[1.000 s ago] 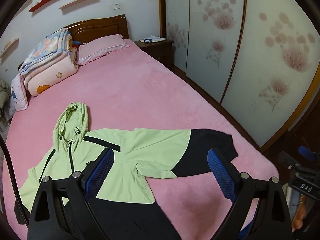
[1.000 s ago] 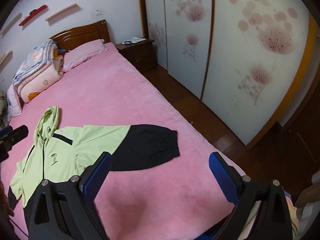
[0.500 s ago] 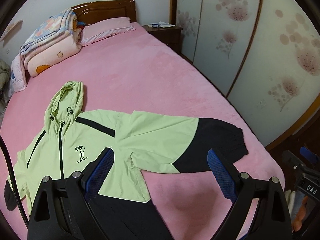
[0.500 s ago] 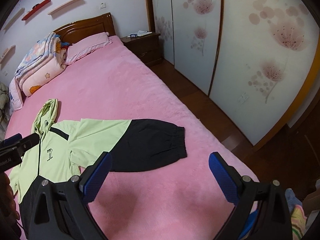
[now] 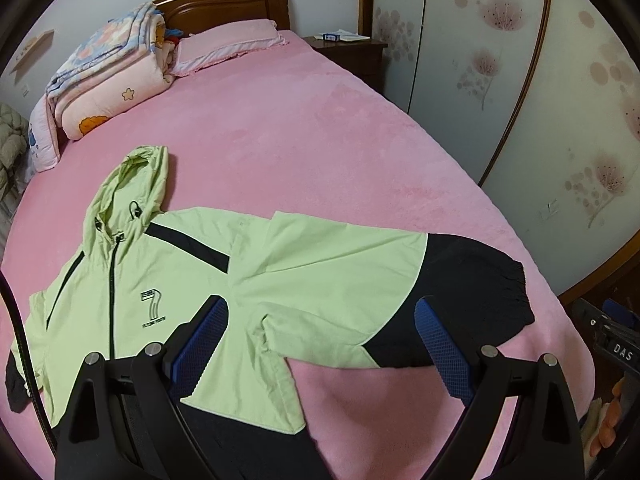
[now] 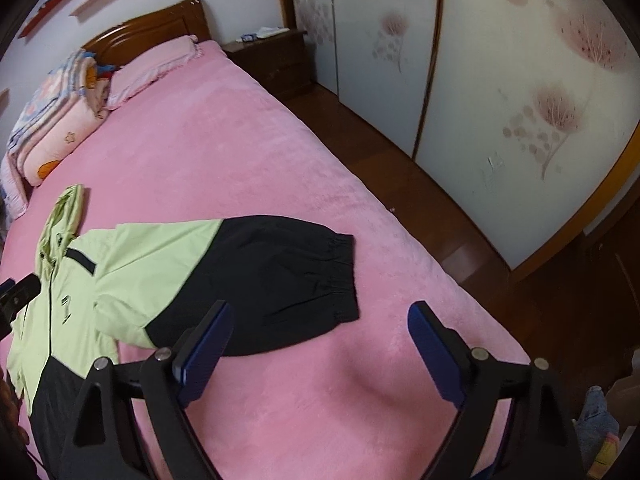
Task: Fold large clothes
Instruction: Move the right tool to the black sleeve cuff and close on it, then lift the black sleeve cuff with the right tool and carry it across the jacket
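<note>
Green-black jacket (image 5: 280, 280) flat on pink bed (image 5: 300, 140), both jaws apart

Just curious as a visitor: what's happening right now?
Left tool open, right tool open, jaws just narrowing. Jacket flat on bed, unfolded. Nothing blocking.

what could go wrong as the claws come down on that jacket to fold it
The black cuff lies close to the bed's edge, so a pull that way may slide the sleeve off. The pink bed cover looks plush: an open right claw or left claw could pinch it along with the green and black jacket.
</note>
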Action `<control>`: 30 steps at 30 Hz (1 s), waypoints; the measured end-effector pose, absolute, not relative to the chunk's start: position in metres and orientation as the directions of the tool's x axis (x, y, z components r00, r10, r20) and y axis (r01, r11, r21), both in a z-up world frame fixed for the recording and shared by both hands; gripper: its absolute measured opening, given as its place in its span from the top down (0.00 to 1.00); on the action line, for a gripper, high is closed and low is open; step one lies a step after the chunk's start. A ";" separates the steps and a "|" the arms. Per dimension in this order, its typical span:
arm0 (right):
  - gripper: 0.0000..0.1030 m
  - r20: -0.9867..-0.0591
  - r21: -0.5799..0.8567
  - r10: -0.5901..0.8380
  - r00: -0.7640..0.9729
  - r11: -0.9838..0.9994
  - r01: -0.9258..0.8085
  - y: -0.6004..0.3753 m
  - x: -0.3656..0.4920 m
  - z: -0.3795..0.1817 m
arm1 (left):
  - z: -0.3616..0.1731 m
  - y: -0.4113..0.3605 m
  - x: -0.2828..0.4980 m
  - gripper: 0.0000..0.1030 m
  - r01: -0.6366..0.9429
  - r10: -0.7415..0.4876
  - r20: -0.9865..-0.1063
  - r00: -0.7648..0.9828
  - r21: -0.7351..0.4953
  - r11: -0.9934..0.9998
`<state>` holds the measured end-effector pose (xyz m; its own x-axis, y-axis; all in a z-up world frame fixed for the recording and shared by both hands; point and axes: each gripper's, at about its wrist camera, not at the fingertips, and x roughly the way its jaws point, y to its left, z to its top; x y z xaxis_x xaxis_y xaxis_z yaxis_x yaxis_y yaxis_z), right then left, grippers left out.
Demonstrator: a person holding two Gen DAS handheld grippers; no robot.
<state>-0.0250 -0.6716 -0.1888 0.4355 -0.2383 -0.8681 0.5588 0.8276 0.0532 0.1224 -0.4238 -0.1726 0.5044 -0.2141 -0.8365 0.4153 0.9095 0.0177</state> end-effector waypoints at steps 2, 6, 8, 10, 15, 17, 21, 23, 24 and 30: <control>0.13 -0.880 0.053 -0.235 0.413 0.816 0.576 -0.682 -0.020 -0.201 | -0.179 -0.429 0.127 0.09 0.418 -0.216 -0.839 0.499 0.015 0.908; 0.13 -0.896 0.039 -0.237 0.374 0.800 0.599 -0.700 -0.013 -0.225 | -0.192 -0.441 0.135 0.09 0.427 -0.215 -0.846 0.488 0.016 0.904; 0.13 -0.907 0.026 -0.236 0.349 0.795 0.606 -0.707 -0.008 -0.238 | -0.199 -0.446 0.138 0.09 0.431 -0.215 -0.849 0.482 0.016 0.902; 0.15 -0.914 0.024 -0.229 0.336 0.794 0.607 -0.711 -0.002 -0.249 | -0.204 -0.450 0.141 0.09 0.432 -0.214 -0.851 0.479 0.017 0.902; 0.24 -0.937 0.028 -0.190 0.292 0.794 0.607 -0.720 0.007 -0.277 | -0.217 -0.455 0.147 0.09 0.424 -0.208 -0.860 0.466 0.011 0.905; 0.26 -0.946 0.038 -0.169 0.278 0.793 0.608 -0.723 0.009 -0.286 | -0.221 -0.455 0.148 0.09 0.420 -0.203 -0.864 0.461 0.011 0.907; 0.26 -0.957 0.038 -0.146 0.250 0.792 0.609 -0.724 0.014 -0.303 | -0.226 -0.451 0.153 0.09 0.404 -0.196 -0.870 0.453 0.004 0.915; 0.26 -0.966 0.045 -0.121 0.228 0.789 0.613 -0.722 0.017 -0.314 | -0.227 -0.449 0.154 0.09 0.395 -0.194 -0.872 0.450 -0.001 0.919; 0.26 -0.971 0.050 -0.106 0.213 0.785 0.617 -0.721 0.017 -0.321 | -0.227 -0.448 0.155 0.09 0.388 -0.192 -0.873 0.449 -0.003 0.921; 0.74 -0.969 0.121 -0.043 0.244 0.777 0.618 -0.718 0.019 -0.331 | -0.226 -0.443 0.155 0.09 0.378 -0.185 -0.873 0.451 -0.001 0.926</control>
<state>0.0191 -0.7175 -0.3312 0.2442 -0.0431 -0.9688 0.6175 0.7772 0.1211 0.1554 -0.4434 -0.2256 0.4508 -0.1853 -0.8732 0.3783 0.9257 -0.0012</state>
